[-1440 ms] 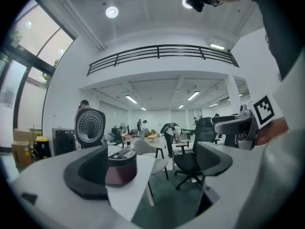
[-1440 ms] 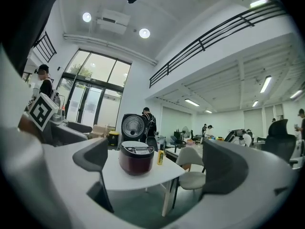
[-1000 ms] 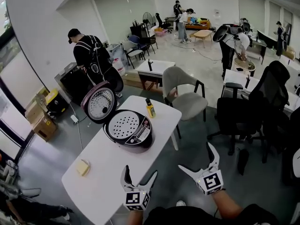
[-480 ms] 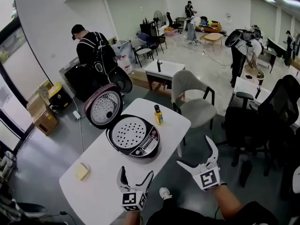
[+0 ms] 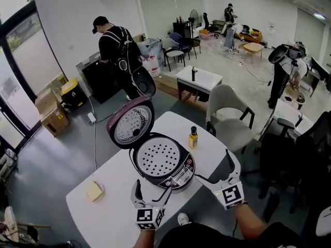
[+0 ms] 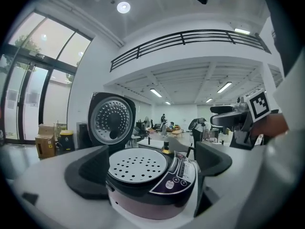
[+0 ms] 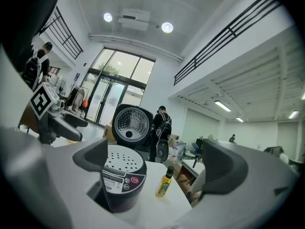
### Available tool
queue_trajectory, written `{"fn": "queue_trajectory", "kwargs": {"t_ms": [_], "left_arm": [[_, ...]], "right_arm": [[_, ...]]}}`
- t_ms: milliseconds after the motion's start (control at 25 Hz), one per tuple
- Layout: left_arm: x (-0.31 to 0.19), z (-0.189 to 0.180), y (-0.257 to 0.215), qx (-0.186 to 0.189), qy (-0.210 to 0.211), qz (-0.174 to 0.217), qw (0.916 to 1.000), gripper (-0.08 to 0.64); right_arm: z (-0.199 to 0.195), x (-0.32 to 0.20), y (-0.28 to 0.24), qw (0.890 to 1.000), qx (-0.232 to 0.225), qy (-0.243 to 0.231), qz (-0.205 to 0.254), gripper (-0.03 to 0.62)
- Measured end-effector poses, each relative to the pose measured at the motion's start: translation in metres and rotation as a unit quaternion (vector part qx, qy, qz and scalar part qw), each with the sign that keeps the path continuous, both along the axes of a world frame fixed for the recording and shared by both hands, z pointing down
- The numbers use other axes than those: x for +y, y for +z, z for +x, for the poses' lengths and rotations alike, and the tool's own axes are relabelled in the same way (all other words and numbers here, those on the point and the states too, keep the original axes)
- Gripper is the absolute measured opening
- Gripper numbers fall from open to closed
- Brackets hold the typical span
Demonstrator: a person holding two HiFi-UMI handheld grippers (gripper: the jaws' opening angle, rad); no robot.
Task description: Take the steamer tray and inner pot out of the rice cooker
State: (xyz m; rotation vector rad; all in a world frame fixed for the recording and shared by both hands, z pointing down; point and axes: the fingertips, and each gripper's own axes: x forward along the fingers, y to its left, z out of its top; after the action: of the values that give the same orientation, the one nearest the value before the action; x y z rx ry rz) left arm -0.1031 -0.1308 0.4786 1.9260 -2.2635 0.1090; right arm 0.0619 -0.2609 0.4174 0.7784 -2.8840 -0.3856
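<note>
Head view, steamer tray [image 5: 158, 156] just beyond spread left gripper [image 5: 154, 186]

Smooth white tabletop [image 5: 116, 174] with a faint sheen. On it stands a rice cooker [image 5: 178, 175] with a glossy dark plastic shell. Its perforated steamer tray [image 5: 158, 155] looks like matt, pale grey metal. The raised lid [image 5: 132, 124] has a dull silvery metal lining. Near the tabletop's far edge stands a glossy bottle [image 5: 193, 137].

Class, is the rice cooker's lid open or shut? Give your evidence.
Open: the lid stands raised behind the rice cooker, exposing the perforated steamer tray inside.
</note>
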Motion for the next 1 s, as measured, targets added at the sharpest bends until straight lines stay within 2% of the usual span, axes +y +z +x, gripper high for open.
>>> {"fn": "queue_trajectory", "kwargs": {"t_ms": [240, 480, 640, 840, 1000], "left_arm": [[-0.019, -0.039, 0.013, 0.027, -0.022, -0.009, 0.9993, 0.555], [-0.033, -0.072, 0.014, 0.035, -0.043, -0.004, 0.9984, 0.554], [-0.04, -0.089, 0.03, 0.036, -0.067, -0.032, 0.9966, 0.541], [-0.05, -0.115, 0.049, 0.024, -0.11, -0.085, 0.9899, 0.512], [-0.061, -0.13, 0.061, 0.014, -0.139, -0.118, 0.9832, 0.506]], "right_arm": [[-0.056, -0.023, 0.005, 0.998, -0.02, -0.04, -0.041, 0.592], [-0.101, -0.037, 0.011, 0.996, 0.011, -0.076, -0.042, 0.592], [-0.126, -0.047, 0.029, 0.992, 0.049, -0.107, -0.046, 0.592], [-0.16, -0.066, 0.059, 0.975, 0.133, -0.178, -0.012, 0.592], [-0.188, -0.088, 0.081, 0.958, 0.176, -0.226, -0.004, 0.591]]}}
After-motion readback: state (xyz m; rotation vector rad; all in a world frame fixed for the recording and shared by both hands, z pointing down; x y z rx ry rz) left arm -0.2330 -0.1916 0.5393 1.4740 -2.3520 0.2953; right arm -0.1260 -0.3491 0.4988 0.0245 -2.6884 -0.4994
